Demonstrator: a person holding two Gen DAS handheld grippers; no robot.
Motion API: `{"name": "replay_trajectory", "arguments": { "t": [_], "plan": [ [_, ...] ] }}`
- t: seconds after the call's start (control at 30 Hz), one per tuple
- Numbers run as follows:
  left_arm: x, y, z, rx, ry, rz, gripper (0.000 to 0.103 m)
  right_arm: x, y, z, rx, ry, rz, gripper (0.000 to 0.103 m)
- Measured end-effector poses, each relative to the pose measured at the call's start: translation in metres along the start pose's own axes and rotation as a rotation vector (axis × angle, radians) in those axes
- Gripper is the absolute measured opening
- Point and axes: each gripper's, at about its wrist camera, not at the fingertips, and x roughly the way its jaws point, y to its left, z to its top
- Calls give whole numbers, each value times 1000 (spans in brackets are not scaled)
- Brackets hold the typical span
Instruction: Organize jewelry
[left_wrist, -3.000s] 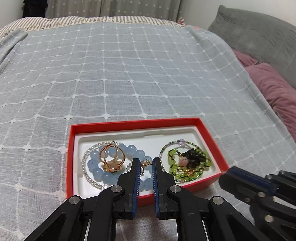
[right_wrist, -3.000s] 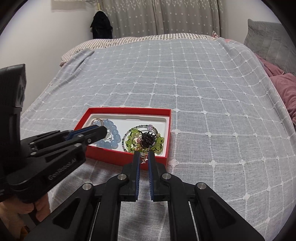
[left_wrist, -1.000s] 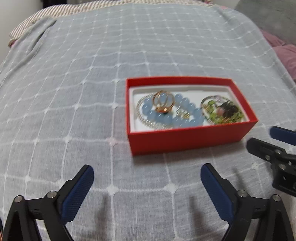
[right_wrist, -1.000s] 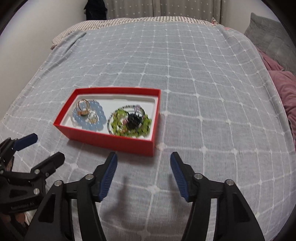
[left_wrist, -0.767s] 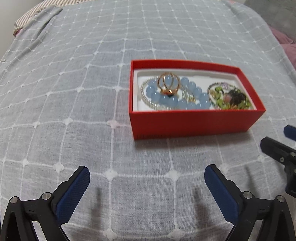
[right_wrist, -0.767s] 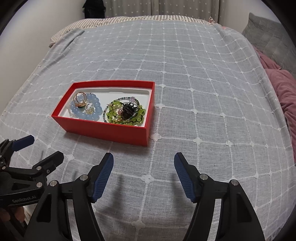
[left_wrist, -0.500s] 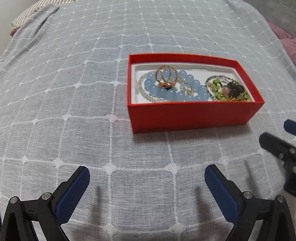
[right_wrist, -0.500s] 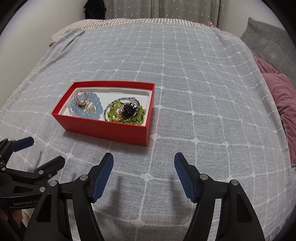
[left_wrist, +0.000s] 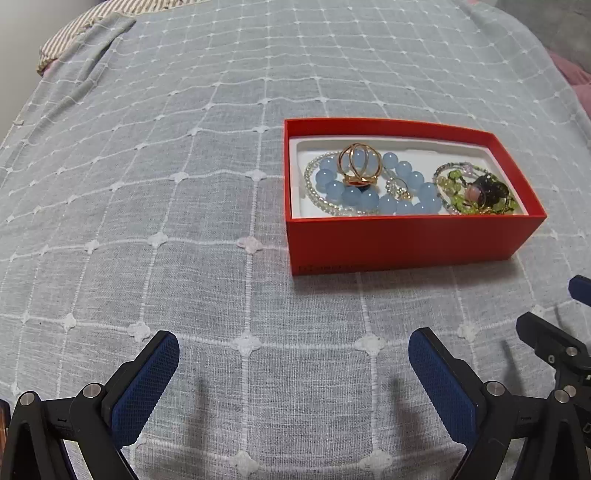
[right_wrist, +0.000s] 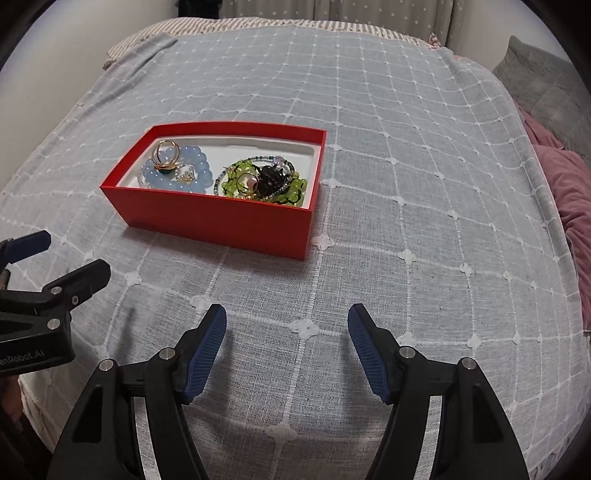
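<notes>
- the red box (left_wrist: 402, 242) is sitting on the bed, on a grey bedspread (left_wrist: 166, 177) with a white grid, with bare cloth lying all round its four walls.
- the left gripper (left_wrist: 293, 373) is hovering low over the bedspread, short of the box's near wall, its jaws standing wide apart and holding nothing.
- the right gripper (right_wrist: 287, 345) is hanging likewise nearer than the box, off its right corner, jaws spread and gripping nothing.
- inside the box, on its white lining, a blue bead bracelet (left_wrist: 373, 192) is lying at the left end with a gold ring (left_wrist: 358, 166) resting on it.
- a green bead bracelet (right_wrist: 266, 181) is lying at the right end, tangled with a dark piece; the two heaps are sitting just beside each other.
- the bedspread's left edge is falling away toward a pale wall in the right wrist view, and a striped sheet (right_wrist: 258, 24) is showing at the far end.
- pink bedding (right_wrist: 569, 184) and a grey pillow (right_wrist: 543, 85) are lying along the right edge, well apart from the box.
</notes>
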Motion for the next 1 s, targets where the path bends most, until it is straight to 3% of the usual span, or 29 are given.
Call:
{"name": "replay_trajectory", "arguments": {
  "t": [1.0],
  "plan": [
    [5,-5,-13,-33,39,-44,102,3,12,-4,-18,-34,-15,71]
  ]
}}
